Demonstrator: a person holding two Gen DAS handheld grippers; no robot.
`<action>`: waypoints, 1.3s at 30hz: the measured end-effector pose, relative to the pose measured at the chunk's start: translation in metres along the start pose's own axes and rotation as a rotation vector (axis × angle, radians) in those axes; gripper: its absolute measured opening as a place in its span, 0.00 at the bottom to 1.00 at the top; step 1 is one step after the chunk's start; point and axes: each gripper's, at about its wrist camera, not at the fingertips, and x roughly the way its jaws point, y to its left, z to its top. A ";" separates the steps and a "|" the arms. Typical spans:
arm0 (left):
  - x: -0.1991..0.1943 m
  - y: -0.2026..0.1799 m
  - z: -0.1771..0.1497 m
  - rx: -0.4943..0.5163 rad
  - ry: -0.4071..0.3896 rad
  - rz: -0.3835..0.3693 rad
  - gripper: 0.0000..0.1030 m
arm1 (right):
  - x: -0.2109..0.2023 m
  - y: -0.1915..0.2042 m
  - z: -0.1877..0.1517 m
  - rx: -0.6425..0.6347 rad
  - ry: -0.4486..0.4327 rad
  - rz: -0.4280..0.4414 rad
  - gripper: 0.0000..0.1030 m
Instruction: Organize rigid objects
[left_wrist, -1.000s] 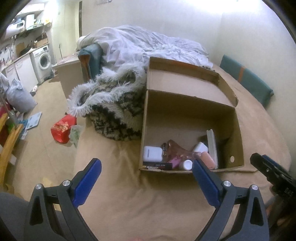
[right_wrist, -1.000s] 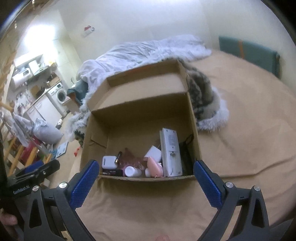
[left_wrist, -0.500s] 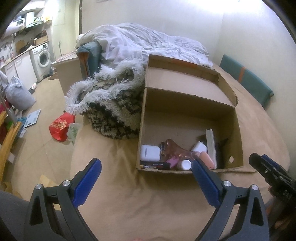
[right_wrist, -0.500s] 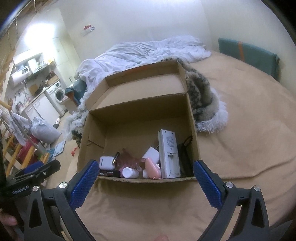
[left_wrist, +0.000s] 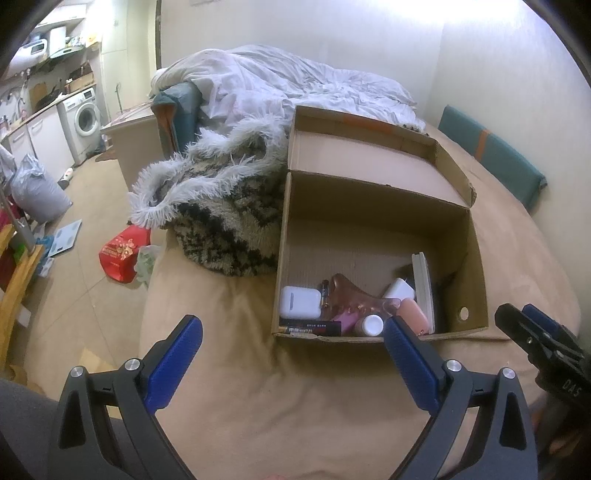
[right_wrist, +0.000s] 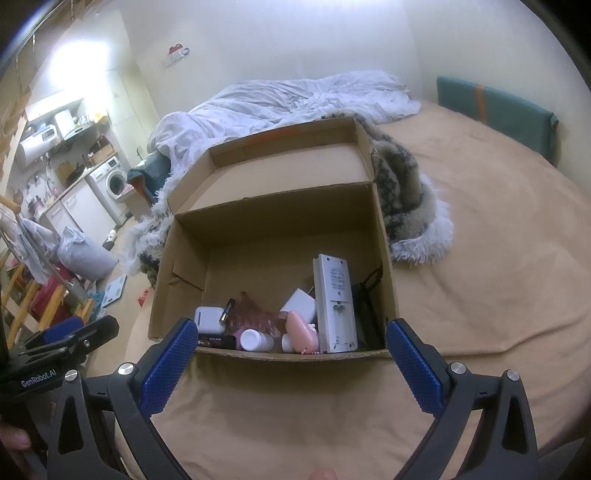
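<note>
Change: both views are nearing the open brown cardboard box (right_wrist: 273, 236) on the bed.
Tongs: left tongs (left_wrist: 291, 354) and right tongs (right_wrist: 291, 350) are gaping, empty.
Items: white case (right_wrist: 208, 319), grey remote (right_wrist: 334, 302) are lying inside.
Risk: crowding is likely causing knocks.

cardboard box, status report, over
Left gripper and right gripper open, empty, short of cardboard box. Small items piled at its near wall. Nothing in the way.

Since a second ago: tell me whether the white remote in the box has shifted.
No. The white remote leans against the same dark item by the right wall of the cardboard box, beside the pink case, as before; only the camera drifted.
</note>
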 end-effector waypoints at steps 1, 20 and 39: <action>0.000 0.000 0.000 -0.001 0.000 0.000 0.95 | 0.000 0.000 0.000 0.001 0.001 0.000 1.00; -0.001 0.000 0.000 0.005 0.001 -0.004 0.95 | 0.000 0.000 0.000 0.000 0.001 0.000 1.00; -0.001 -0.001 -0.005 0.017 -0.007 -0.019 0.95 | 0.000 0.000 0.000 0.000 0.002 -0.001 1.00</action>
